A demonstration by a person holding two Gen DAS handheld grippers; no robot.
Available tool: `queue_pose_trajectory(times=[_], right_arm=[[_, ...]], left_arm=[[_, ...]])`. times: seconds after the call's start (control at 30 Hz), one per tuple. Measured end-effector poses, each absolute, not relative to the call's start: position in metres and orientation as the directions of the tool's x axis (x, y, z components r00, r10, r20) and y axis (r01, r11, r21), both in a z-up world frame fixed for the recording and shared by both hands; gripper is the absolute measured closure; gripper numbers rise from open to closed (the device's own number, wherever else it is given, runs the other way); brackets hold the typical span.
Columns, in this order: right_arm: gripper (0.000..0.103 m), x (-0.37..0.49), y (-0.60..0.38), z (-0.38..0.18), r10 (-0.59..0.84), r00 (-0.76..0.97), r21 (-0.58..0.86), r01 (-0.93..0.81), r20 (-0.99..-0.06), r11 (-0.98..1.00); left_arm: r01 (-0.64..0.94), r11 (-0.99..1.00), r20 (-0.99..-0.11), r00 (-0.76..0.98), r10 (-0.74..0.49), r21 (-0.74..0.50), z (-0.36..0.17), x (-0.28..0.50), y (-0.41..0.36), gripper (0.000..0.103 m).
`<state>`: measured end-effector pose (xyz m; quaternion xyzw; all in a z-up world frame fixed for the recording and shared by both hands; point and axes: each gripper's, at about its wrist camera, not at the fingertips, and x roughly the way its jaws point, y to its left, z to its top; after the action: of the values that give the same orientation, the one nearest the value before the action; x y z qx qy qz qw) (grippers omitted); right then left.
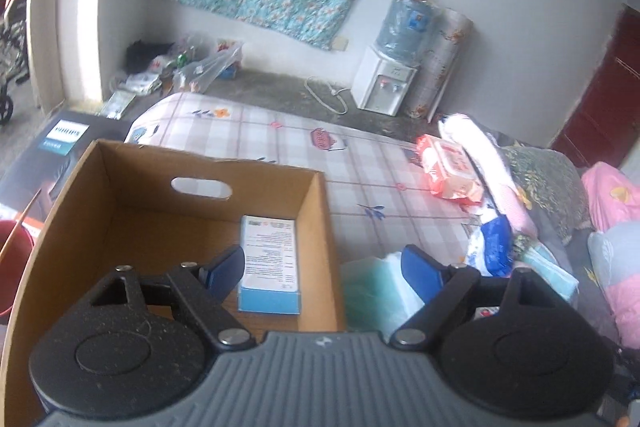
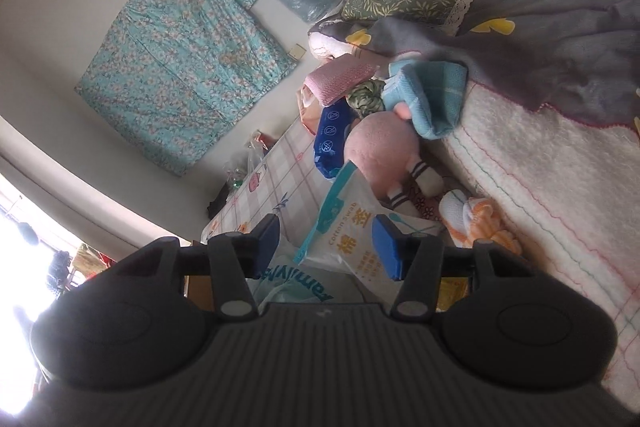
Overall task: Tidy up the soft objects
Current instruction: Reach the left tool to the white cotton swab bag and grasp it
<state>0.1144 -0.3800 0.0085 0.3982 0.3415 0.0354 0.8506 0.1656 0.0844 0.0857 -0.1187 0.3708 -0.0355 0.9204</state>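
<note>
Risk of a fumbled pick over the cardboard box and the pile of soft goods

Left gripper (image 1: 324,269) hangs with its fingers spread wide and empty; beyond its left finger the cardboard box (image 1: 316,211) holds only a blue-and-white packet (image 1: 269,267), and a pale green plastic-wrapped pack (image 1: 376,291) lies just by its right finger. Right gripper (image 2: 330,247) has its fingers apart around the near end of a cotton swab bag (image 2: 352,227), and I cannot tell whether the pads touch it. If they close on that slack corner, the film could slide out, or the bag could drag the pink plush doll (image 2: 374,151) lying just beyond it off the pile.
</note>
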Motion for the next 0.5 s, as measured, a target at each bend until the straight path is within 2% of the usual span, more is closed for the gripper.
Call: queue_pose_trajectory(times=[0.17,0.33,0.5], right_arm=[[0.052,0.129,-0.384,-0.006,0.368,0.718,0.675,0.19,-0.591,0.712],[0.052,0.156,-0.382,-0.014,0.416,0.648,0.63,0.13,-0.638,0.765],[0.052,0.184,-0.381,-0.024,0.471,0.561,0.603,0.066,-0.681,0.795]], left_arm=[[0.184,0.963,-0.681,0.681,-0.269,-0.196,0.073,0.141,-0.009,0.017],[0.399,0.9,-0.698,0.593,-0.401,-0.178,0.031,0.134,-0.093,0.019],[0.522,0.841,-0.713,0.535,-0.452,-0.141,-0.008,0.133,-0.154,0.024]])
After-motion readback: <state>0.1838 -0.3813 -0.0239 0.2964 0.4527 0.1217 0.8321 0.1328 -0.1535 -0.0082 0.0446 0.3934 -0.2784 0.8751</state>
